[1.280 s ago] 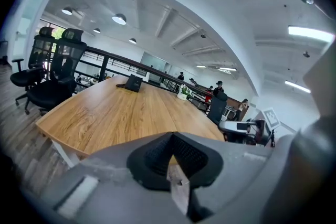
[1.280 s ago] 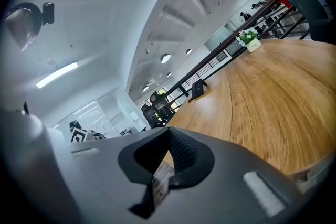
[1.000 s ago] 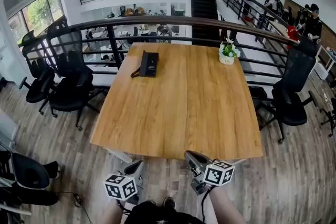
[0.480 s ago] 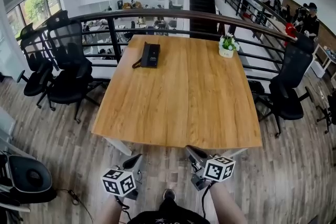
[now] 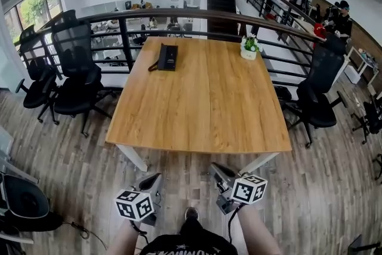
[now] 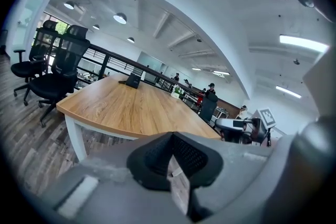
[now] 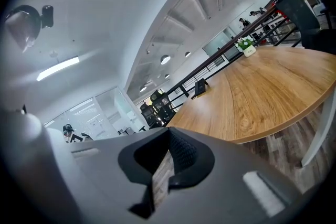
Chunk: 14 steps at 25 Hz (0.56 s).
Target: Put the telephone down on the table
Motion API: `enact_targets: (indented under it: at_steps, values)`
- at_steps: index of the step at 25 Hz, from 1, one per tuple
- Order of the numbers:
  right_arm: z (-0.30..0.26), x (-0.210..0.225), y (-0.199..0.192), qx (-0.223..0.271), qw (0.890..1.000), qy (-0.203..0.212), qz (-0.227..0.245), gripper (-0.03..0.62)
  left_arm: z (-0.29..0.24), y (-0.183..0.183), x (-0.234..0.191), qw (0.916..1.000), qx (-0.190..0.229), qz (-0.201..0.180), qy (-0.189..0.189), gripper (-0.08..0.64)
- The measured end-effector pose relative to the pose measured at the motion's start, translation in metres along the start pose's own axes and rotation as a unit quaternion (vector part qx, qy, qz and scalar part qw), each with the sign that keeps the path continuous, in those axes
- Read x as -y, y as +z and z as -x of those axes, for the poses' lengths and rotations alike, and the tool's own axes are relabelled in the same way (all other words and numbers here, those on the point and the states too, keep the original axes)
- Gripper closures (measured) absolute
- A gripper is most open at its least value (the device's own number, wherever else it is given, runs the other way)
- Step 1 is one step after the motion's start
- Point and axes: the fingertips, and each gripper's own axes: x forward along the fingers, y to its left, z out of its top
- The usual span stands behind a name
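While both hang short of the desk [image 5: 203, 104], the left gripper [image 5: 152, 179] and right gripper [image 5: 218, 171] have fingers pressed together, empty. The telephone [image 5: 168, 57] lies at the desk's far left corner, long axis toward the railing [image 5: 179, 14].

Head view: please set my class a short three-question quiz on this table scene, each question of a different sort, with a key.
1. True or false: the telephone already lies on the table.
2. Which thing stands near the table's far right corner in the head view? A. a potted plant B. a mug C. a laptop
3. Fill in: the right gripper, short of the table's near edge with its jaws together, holds ____.

Key: 1 true; 2 A; 3 nothing.
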Motion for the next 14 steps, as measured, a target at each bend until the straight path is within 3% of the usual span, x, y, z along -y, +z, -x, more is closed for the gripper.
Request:
enact_targets:
  at_steps: [14]
  values:
    - [0.037,-0.055,-0.034,0.010,1.000,-0.011,0.013,0.594,0.066,-0.019,0.012,0.9997,0.009,-0.015,-0.018,0.558]
